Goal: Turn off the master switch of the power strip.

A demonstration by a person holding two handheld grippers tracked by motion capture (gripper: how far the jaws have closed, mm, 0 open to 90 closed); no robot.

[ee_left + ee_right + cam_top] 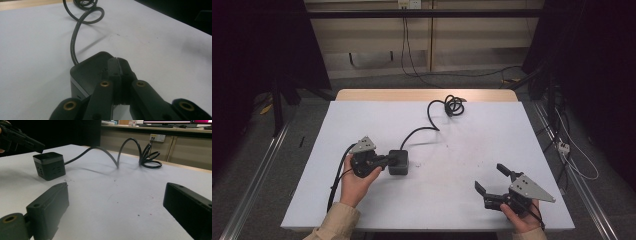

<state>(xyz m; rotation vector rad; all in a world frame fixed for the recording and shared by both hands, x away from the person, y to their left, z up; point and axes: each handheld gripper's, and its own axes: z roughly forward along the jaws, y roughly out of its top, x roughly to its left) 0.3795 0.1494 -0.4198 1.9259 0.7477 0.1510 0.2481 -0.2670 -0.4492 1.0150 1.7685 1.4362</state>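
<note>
White table (452,195), dim room beyond

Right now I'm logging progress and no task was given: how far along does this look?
Done: nothing clearly; the black cube sits on the white table, its cable trailing to a coil. In hand: the left gripper, jaws closed, rests over the cube's top without visibly clamping it. Left: the right gripper waits open and empty, so any lifting or cable handling remains.
</note>
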